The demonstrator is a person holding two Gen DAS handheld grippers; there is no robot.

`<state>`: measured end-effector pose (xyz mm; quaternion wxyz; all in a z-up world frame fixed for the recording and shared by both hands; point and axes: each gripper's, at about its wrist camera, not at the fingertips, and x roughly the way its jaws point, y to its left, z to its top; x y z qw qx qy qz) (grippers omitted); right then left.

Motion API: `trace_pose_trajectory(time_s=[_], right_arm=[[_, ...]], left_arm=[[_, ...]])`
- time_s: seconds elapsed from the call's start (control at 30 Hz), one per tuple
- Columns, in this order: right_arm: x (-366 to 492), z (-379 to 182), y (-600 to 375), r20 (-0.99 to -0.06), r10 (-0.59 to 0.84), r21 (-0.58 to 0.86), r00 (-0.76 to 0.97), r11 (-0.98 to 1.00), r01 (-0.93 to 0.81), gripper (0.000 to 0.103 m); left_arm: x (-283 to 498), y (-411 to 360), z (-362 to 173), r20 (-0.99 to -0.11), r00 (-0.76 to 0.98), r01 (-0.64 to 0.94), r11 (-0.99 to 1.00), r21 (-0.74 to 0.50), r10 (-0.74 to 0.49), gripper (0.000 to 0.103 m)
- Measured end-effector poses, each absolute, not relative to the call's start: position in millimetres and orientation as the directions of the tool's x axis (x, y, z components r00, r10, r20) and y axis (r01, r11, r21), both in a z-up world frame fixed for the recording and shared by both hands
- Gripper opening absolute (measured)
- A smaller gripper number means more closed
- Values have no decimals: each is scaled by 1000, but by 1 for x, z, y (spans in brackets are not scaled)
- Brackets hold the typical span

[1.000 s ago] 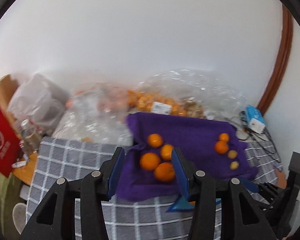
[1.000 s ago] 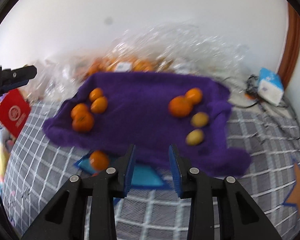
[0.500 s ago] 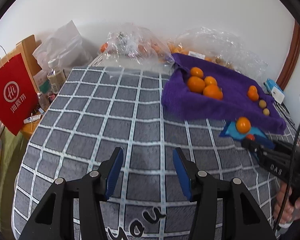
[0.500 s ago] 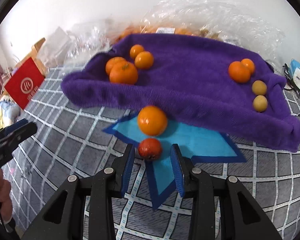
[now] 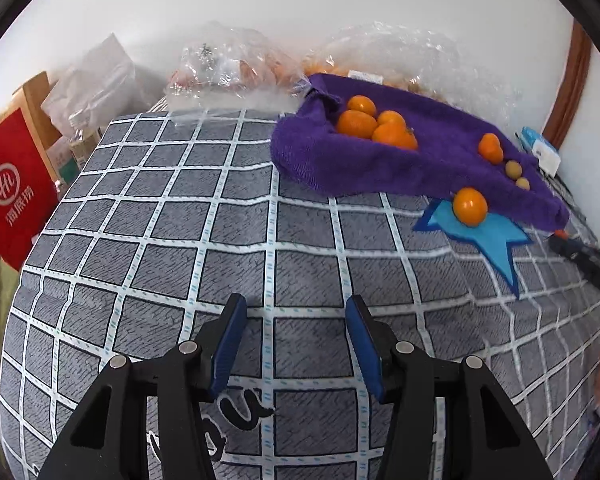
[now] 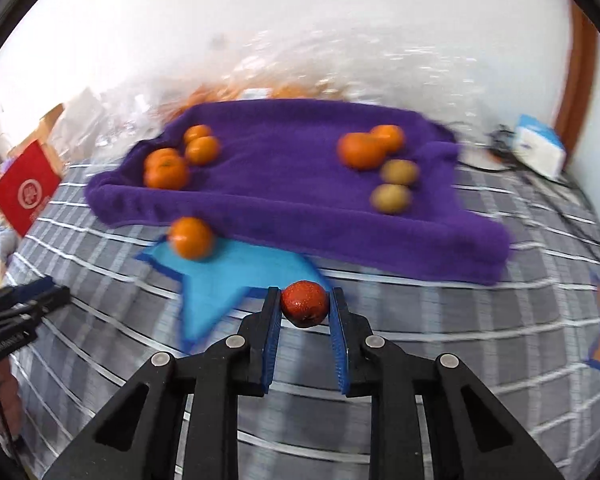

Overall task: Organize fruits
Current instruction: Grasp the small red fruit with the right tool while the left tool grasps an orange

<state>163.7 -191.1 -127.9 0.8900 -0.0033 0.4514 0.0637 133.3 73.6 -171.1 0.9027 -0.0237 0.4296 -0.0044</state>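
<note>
My right gripper (image 6: 304,304) is shut on a small red fruit (image 6: 304,308) and holds it above the grey checked cloth, in front of the purple towel (image 6: 284,184). The towel carries a group of oranges (image 6: 168,168) on its left, two oranges (image 6: 364,148) and two small yellow-brown fruits (image 6: 396,184) on its right. One orange (image 6: 191,237) lies on a blue star patch (image 6: 236,276) at the towel's front edge. My left gripper (image 5: 296,320) is open and empty over the checked cloth, well short of the towel (image 5: 380,160). The right gripper's tip (image 5: 580,256) shows at the right edge of the left wrist view.
Clear plastic bags with more fruit (image 5: 236,68) lie behind the towel against the white wall. A red paper bag (image 5: 12,184) stands off the left edge of the checked cloth (image 5: 180,220). A white and blue box (image 6: 540,148) with cables lies at the right.
My right gripper has closed on the small red fruit and lifted it off the blue star patch. My left gripper has stayed open and barely moved since half a second ago.
</note>
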Motion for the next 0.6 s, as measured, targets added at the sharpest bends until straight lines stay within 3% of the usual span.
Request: trace_pose_trajectory(time_s=[0.23, 0.6], right_arm=[[163, -139, -238, -810, 89, 78, 580, 996, -43, 24], [167, -145, -267, -816, 77, 126, 573, 991, 45, 24]], left_arm=[[134, 71, -167, -804, 594, -38, 998, -55, -22, 49], [170, -30, -141, -774, 624, 167, 986, 4, -102, 54]])
